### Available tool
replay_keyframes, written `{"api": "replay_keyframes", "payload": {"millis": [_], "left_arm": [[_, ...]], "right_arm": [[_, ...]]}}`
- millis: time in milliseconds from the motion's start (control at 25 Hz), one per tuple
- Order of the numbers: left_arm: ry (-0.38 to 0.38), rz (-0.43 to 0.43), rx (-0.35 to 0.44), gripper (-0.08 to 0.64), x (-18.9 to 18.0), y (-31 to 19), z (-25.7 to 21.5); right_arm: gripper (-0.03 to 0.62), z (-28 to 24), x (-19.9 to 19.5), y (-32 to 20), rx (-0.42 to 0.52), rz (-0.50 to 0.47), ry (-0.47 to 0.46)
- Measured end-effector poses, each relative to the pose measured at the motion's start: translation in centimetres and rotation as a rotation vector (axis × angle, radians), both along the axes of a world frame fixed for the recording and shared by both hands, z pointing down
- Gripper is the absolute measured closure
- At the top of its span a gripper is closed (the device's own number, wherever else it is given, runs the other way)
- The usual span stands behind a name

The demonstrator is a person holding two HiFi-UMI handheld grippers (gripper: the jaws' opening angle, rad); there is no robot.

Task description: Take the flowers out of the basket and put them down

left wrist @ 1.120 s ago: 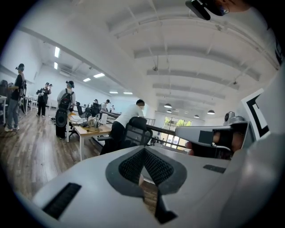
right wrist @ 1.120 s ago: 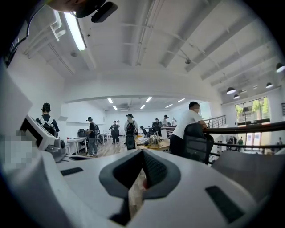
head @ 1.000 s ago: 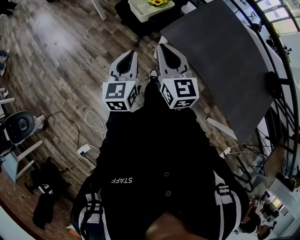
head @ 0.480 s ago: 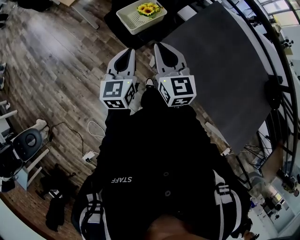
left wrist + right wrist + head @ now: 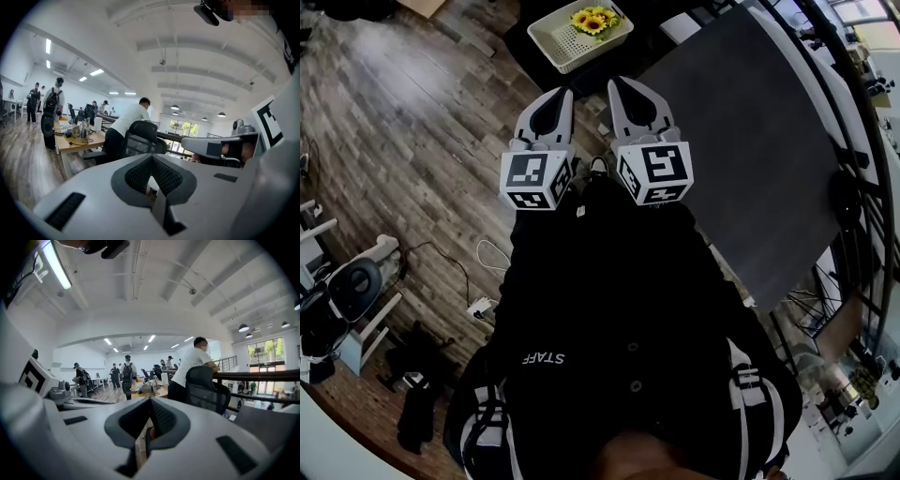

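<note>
Black jacket (image 5: pixel 609 300) nearest the camera carries white "STAFF" lettering. Beyond it, the left gripper (image 5: pixel 563 94) and right gripper (image 5: pixel 616 84) sit side by side, each with jaws pressed together on nothing. Farther off, yellow flowers (image 5: pixel 593 19) lie in the white basket (image 5: pixel 546 39), near a grey table (image 5: pixel 750 141).

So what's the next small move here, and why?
Probably step closer to the white perforated plastic basket and open a claw. The left claw and right claw are both shut and empty, well short of the basket. The yellow sunflowers lie inside it.
</note>
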State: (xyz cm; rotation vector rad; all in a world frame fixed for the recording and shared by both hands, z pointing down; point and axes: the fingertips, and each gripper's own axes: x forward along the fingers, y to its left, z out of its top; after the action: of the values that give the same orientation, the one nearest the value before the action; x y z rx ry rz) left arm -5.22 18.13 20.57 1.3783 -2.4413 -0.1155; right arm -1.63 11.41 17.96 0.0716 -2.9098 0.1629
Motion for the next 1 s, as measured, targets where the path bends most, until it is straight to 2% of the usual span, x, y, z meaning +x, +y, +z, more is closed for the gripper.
{"api": "replay_keyframes", "payload": {"millis": [200, 520, 1000], "left_arm": [[0.025, 0.007, -0.021, 0.566, -2.0, -1.1, 1.6], [0.05, 0.08, -0.07, 0.566, -6.9, -3.5, 4.7], [0.057, 0.178, -0.142, 0.566, -14.7, -9.1, 12.8]], "right_arm": [[0.578, 1.4, -1.7, -1.5, -0.003, 0.018, 0.02], [0.578, 4.1, -5.4, -4.0, -0.003, 0.095, 0.073], [0.578, 12.5, -12.1, -9.0, -0.054, 0.221, 0.141]]}}
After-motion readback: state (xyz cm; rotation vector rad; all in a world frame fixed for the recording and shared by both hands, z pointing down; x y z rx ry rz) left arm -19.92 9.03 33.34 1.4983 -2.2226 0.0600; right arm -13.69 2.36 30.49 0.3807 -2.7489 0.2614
